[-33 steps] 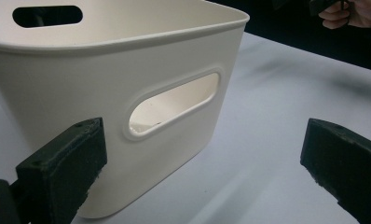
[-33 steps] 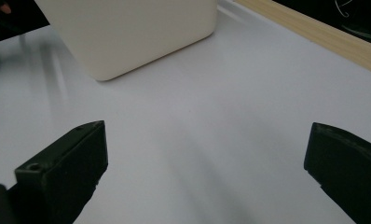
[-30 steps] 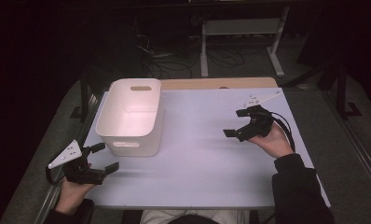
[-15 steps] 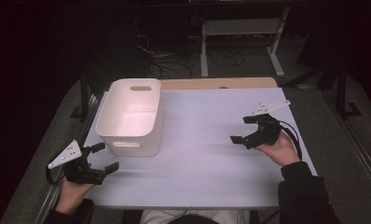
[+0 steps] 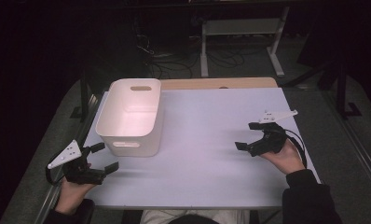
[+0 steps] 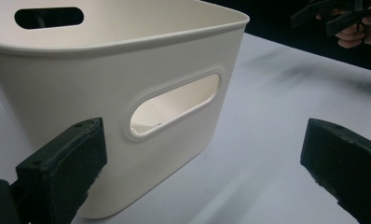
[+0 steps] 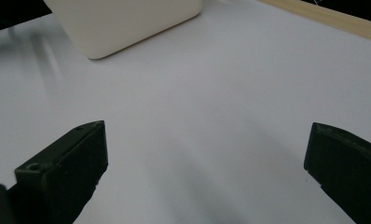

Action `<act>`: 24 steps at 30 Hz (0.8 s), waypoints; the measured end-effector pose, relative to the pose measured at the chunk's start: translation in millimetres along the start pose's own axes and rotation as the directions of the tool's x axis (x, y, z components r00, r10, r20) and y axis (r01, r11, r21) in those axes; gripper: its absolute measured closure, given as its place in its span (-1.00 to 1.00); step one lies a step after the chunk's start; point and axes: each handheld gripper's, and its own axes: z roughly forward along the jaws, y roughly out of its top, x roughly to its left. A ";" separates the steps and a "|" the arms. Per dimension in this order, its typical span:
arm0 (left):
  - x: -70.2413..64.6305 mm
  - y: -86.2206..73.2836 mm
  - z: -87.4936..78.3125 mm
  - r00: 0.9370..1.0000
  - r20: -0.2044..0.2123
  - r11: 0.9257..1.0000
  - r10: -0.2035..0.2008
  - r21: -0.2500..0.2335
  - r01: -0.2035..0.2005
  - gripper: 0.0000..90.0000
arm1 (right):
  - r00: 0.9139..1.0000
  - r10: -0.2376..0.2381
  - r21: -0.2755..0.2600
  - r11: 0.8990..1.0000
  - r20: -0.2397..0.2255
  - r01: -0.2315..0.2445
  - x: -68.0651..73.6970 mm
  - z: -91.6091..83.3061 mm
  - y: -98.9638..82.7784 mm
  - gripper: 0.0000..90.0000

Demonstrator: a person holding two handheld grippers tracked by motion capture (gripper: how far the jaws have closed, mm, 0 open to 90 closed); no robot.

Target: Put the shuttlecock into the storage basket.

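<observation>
A white plastic bin with handle slots stands empty on the left of the white table. My left gripper is open near the table's front left corner, just in front of the bin's near wall, with nothing between its jaws. My right gripper is held open low over the right side of the table, pointing left toward the bin, and it holds nothing. The other hand's gripper shows far off in the left gripper view.
A strip of bare wood runs along the table's far edge. Beyond it, on the dark floor, are cables and a light metal frame. Grey floor flanks the table on both sides.
My right gripper has moved nearer to the person and slightly rightward across the table, staying open. The left gripper and the bin have not moved.
</observation>
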 end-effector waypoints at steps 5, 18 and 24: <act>0.1 0.0 -0.2 1.000 -0.002 1.000 0.000 -0.001 0.000 -1.00 | 1.000 0.019 -0.021 1.000 0.014 -0.019 -1.1 -7.8 -10.0 -1.00; 0.4 0.1 -0.1 1.000 -0.006 1.000 -0.003 -0.002 0.003 -1.00 | 0.997 0.055 -0.038 0.998 0.058 -0.053 -1.3 -23.5 -40.6 -1.00; 0.4 0.0 0.0 1.000 -0.008 1.000 -0.003 0.000 0.003 -1.00 | 0.996 0.050 -0.041 0.998 0.068 -0.047 4.5 -24.0 -51.0 -1.00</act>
